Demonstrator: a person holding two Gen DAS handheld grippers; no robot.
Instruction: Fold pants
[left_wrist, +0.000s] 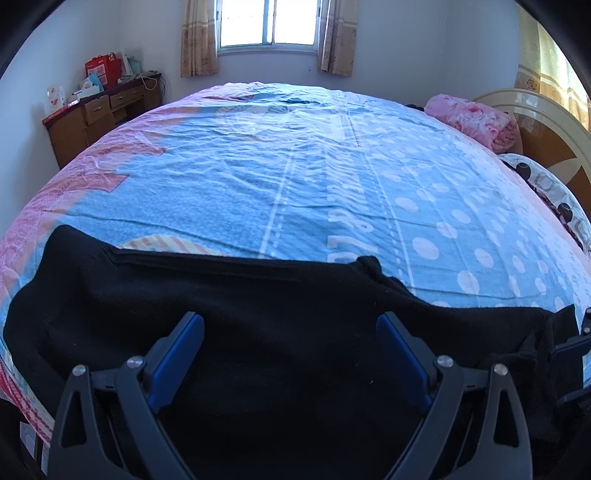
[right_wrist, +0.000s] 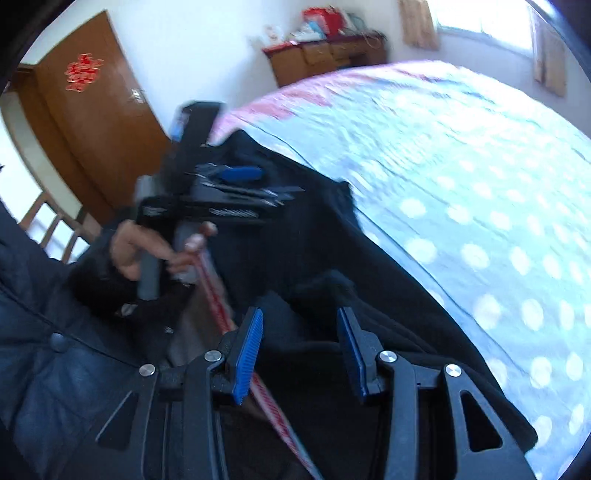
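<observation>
The black pants (left_wrist: 240, 306) are lying along the near edge of the bed (left_wrist: 295, 166), with the left tool (left_wrist: 290, 347) and right tool (right_wrist: 300, 343) both hovering open above them, so each should be closing squarely on an edge.

One pair of black fabric pants (left_wrist: 229, 295), two black grippers with blue pads (left (left_wrist: 290, 325), right (right_wrist: 300, 319)), one pink folded blanket (left_wrist: 476, 118) upper right, one wooden desk (left_wrist: 99, 110) upper left, one curtained window (left_wrist: 269, 26).
</observation>
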